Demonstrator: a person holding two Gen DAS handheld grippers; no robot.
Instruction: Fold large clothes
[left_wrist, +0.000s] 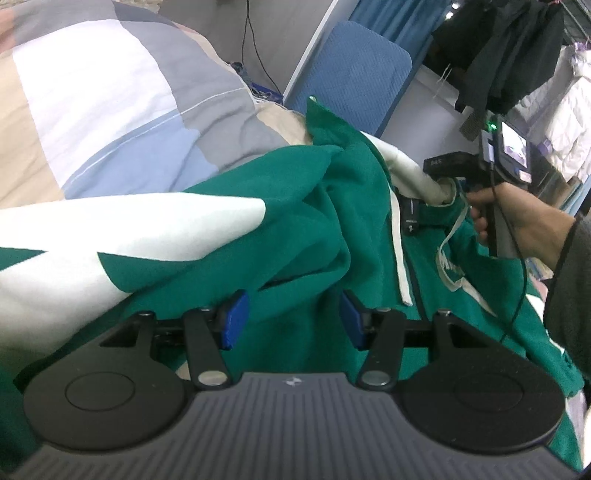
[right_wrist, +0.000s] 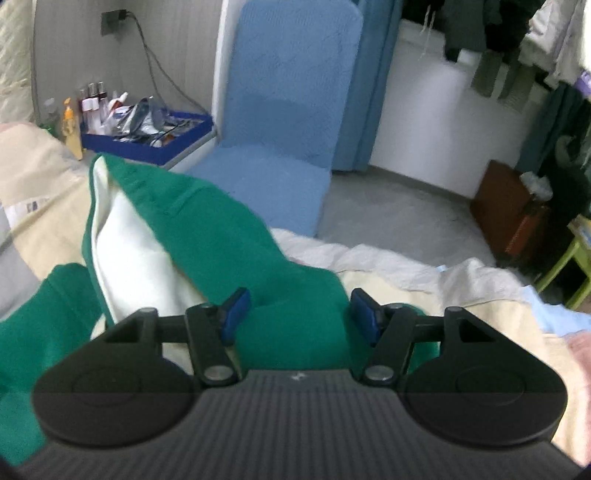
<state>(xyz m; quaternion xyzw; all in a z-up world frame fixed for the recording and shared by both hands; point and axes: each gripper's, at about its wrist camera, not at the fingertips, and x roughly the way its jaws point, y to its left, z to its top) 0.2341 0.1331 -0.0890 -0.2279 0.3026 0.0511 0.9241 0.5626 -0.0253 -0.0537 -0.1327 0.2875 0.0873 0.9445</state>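
A large green hoodie (left_wrist: 295, 236) with white panels and a white drawstring (left_wrist: 400, 258) lies crumpled on the bed. My left gripper (left_wrist: 293, 317) hovers low over its green body, jaws apart, with fabric under and between the blue pads but not pinched. To the right, a person's hand (left_wrist: 517, 221) holds my right gripper (left_wrist: 430, 192) at a white sleeve end. In the right wrist view, the right gripper (right_wrist: 300, 315) stands open astride a green and white sleeve (right_wrist: 221, 236), which fills the gap between the pads. I see no firm squeeze.
A patchwork duvet (left_wrist: 110, 92) in beige, white, grey and blue covers the bed. Beyond the bed stands a blue padded chair (right_wrist: 288, 110). A blue tray (right_wrist: 147, 147) of bottles sits at the back left. Dark clothes (left_wrist: 509, 55) hang at the right above a brown box (right_wrist: 513, 210).
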